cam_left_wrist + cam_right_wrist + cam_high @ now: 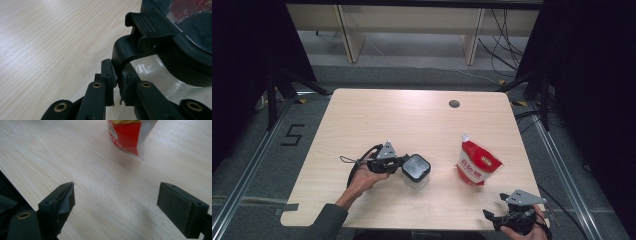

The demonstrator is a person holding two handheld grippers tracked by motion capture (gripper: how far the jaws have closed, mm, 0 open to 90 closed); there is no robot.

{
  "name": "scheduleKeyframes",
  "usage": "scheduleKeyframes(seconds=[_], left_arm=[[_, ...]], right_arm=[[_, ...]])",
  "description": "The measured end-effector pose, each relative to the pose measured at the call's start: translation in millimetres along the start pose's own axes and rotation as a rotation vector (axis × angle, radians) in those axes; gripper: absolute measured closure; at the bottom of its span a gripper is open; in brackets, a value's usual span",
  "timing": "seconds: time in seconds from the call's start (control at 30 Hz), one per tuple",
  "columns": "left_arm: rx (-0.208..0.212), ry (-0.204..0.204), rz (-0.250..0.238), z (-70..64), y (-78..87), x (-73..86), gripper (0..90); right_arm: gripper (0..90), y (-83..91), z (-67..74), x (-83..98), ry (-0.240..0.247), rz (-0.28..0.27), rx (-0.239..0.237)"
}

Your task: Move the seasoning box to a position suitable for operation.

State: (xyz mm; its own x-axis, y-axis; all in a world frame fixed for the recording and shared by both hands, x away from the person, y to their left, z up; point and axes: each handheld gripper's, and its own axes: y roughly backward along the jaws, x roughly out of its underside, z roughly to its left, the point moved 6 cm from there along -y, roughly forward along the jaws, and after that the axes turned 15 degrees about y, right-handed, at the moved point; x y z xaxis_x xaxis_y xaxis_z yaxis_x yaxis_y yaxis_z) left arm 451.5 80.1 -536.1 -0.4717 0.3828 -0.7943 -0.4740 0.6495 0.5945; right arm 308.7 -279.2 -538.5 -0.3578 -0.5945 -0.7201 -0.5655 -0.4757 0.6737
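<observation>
A clear plastic container with a black lid (416, 167) stands on the table's near left part. My left gripper (401, 162) reaches it from the left. In the left gripper view my left gripper (119, 83) is shut on the lower end of the lid's black latch (130, 47), which arches up to the lid's rim. A red and white pouch (477, 164) stands upright to the right of the container. My right gripper (495, 205) rests at the table's near right corner, open. In the right gripper view my right gripper (116, 205) has bare table between its jaws and faces the pouch (127, 135).
The light wooden table (402, 120) has a round cable hole (454, 104) near its far edge. Beyond the table are the grey floor, wooden furniture legs and loose cables. Dark stands flank both sides.
</observation>
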Motion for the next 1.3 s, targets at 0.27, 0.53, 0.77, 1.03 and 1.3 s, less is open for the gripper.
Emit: scheduleKeyframes(seconds=[0.27, 0.53, 0.77, 1.03, 1.3], left_arm=[[-0.039, 0.004, 0.012, -3.0, 4.6, 3.2, 82.7], [-0.075, 0.018, 0.041, -9.1, 22.0, 14.4, 80.7], [-0.075, 0.033, 0.057, -16.5, 34.9, 24.3, 79.6], [-0.062, 0.042, 0.064, -23.7, 44.3, 31.1, 77.2], [-0.039, 0.044, 0.061, -33.8, 53.4, 34.3, 73.0]], right_arm=[[15.6, 0.1, 0.3, 0.3, 0.004, 0.001, -0.006], [15.6, 0.4, 2.8, 0.0, -0.040, -0.003, -0.020], [15.6, -0.2, 1.3, -1.8, -0.014, -0.025, -0.020], [15.6, -0.9, 2.9, -1.6, -0.023, -0.020, -0.034], [15.6, -0.9, 4.1, -1.6, -0.034, -0.014, -0.045]])
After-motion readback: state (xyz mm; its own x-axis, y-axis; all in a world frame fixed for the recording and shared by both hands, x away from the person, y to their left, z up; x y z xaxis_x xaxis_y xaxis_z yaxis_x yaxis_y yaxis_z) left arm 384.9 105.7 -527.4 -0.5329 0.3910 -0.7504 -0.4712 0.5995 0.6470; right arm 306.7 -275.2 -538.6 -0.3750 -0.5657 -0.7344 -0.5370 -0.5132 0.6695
